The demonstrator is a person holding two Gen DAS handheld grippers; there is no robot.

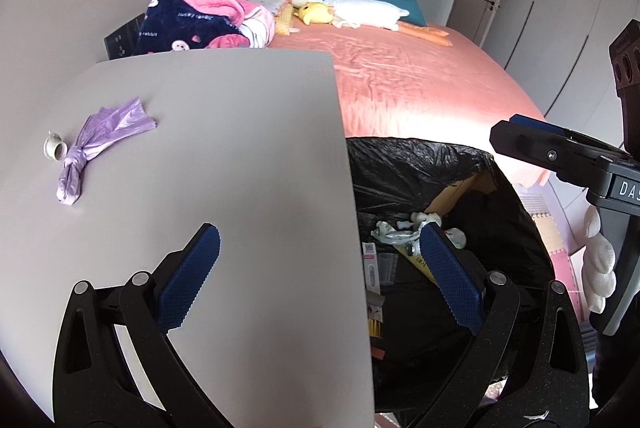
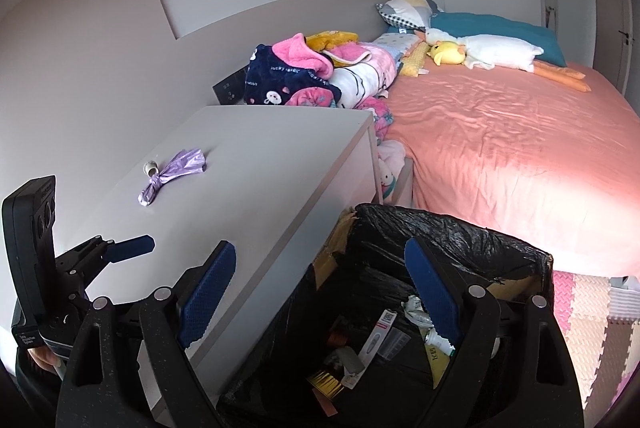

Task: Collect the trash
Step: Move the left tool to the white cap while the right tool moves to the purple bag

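Observation:
A knotted purple plastic bag [image 1: 102, 142] lies on the grey bedside cabinet top [image 1: 224, 156], next to a small white cup [image 1: 54, 148] lying on its side. Both show in the right wrist view too: the bag [image 2: 170, 176] and the cup [image 2: 151, 170]. A box lined with a black trash bag [image 2: 432, 228] stands beside the cabinet and holds several pieces of trash [image 2: 380, 344]. My left gripper [image 1: 320, 252] is open and empty, straddling the cabinet edge and the bin [image 1: 420, 172]. My right gripper [image 2: 320, 274] is open and empty above the bin.
A bed with a pink sheet [image 2: 500, 132] lies beyond the bin, with folded blankets [image 2: 312, 76], pillows and plush toys [image 2: 480, 52] at its head. Foam floor mats [image 2: 600, 328] are at the right. The other gripper shows at each view's edge [image 1: 560, 152].

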